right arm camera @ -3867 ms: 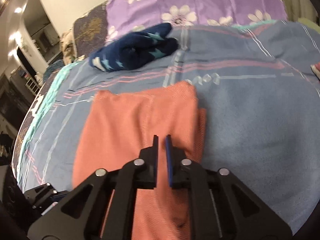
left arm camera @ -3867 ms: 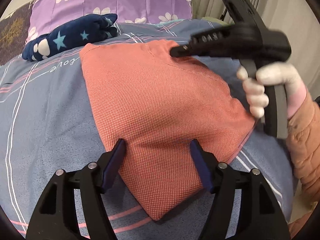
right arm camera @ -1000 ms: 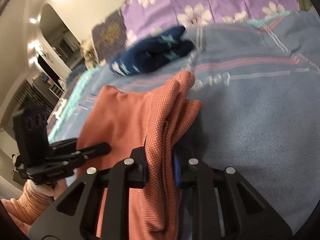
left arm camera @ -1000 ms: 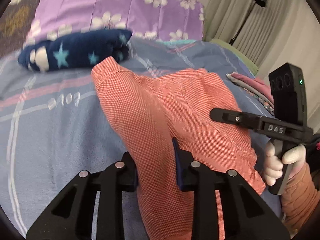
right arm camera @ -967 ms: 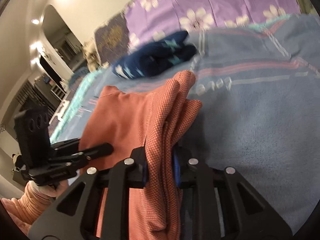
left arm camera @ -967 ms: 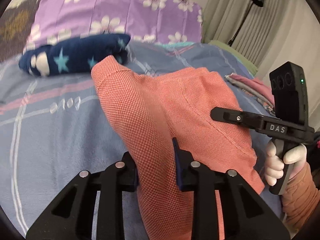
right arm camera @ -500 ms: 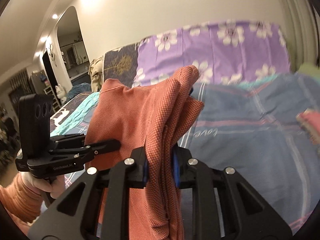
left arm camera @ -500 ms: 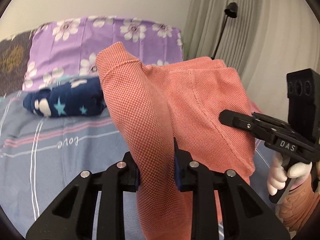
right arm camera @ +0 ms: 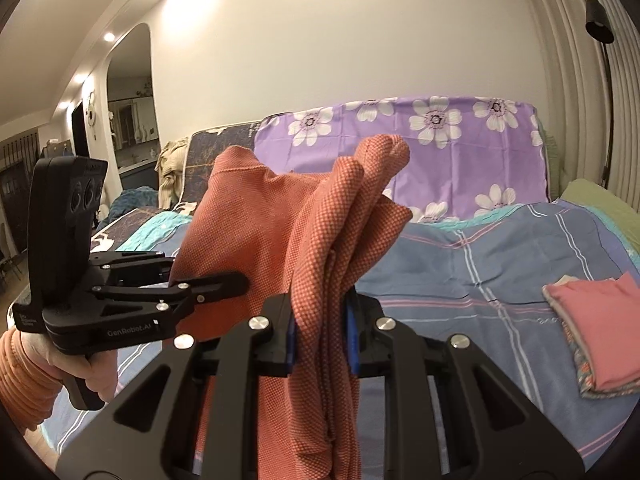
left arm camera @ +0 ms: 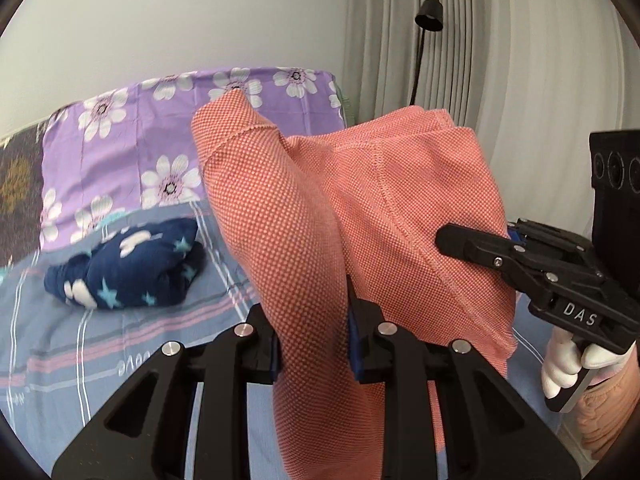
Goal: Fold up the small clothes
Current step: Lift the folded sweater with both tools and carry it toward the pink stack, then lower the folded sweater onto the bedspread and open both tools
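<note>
Coral waffle-knit garment (left arm camera: 304, 240) hangs clear above the blue plaid bed (right arm camera: 500, 264), stretched crosswise between my left tool (left arm camera: 314, 340) and right tool (right arm camera: 320, 332), each clamped on its own bunched top edge, body drooping below both.

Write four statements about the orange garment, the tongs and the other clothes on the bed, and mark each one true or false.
1. Both tongs are clamped on the orange garment. True: the left tongs and right tongs each pinch its fabric.
2. The orange garment lies flat on the bed. False: it hangs in the air between the tongs.
3. A navy star-patterned garment rests on the blue bedspread. True.
4. The folded pink clothes are held by the right tongs. False: they lie on the bedspread, apart from both tongs.
</note>
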The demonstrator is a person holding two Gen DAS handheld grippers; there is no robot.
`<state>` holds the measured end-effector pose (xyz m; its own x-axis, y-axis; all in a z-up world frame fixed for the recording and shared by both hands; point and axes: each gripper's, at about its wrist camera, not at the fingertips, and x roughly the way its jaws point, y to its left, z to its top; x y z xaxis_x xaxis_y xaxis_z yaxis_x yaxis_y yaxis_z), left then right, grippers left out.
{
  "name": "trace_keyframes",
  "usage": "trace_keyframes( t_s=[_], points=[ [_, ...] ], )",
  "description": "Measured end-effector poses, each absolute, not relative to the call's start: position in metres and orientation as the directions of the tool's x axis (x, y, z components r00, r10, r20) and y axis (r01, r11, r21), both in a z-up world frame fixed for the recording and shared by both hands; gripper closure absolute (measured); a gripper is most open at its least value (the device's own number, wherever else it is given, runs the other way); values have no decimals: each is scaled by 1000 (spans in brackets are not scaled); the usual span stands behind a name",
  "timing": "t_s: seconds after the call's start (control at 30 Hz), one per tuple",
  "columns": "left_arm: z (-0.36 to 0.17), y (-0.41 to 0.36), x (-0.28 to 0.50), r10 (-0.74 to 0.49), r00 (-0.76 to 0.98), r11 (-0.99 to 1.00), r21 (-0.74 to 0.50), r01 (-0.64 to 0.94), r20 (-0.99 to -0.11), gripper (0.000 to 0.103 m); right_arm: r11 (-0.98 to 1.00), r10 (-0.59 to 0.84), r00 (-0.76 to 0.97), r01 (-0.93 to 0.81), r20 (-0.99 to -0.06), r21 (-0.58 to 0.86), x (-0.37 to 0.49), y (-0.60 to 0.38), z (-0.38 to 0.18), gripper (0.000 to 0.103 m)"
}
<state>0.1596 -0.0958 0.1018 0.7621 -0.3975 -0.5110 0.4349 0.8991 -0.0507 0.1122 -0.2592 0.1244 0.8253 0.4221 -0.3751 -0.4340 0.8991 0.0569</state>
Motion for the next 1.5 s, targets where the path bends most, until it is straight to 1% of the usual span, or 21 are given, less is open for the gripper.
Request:
trace_keyframes(
  t_s=[0.17,0.27,0.5,0.67,0.8,0.93,1.27,1.5],
  points=[
    [124,-115,195,-410,769,891,-35,452,-490,78,911,406,847,-405,-344,78,141,-280,146,84],
    [135,-125,218,-404,785,895,-24,446,-469,78,923,378,864,-380,-333,62,162,-286,160,84],
    [147,-151,275,-355,802,912,13,411,-480,78,951,295,888,-310,-352,15,220,-286,182,85],
    [148,-168,315,-315,810,923,38,382,-494,78,961,270,889,-274,-369,42,261,-295,184,85],
    [139,-177,346,-309,800,929,17,370,-514,78,968,250,885,-242,-393,71,298,-305,176,85],
    [122,-184,376,-300,774,939,-27,344,-558,78,972,234,877,-215,-420,93,328,-311,163,85],
    [72,-195,425,-195,766,947,86,310,-612,78,977,209,848,-167,-488,129,390,-312,110,86],
    [48,-199,451,-155,758,951,112,287,-634,77,981,189,835,-141,-516,132,423,-310,81,86]
  ],
)
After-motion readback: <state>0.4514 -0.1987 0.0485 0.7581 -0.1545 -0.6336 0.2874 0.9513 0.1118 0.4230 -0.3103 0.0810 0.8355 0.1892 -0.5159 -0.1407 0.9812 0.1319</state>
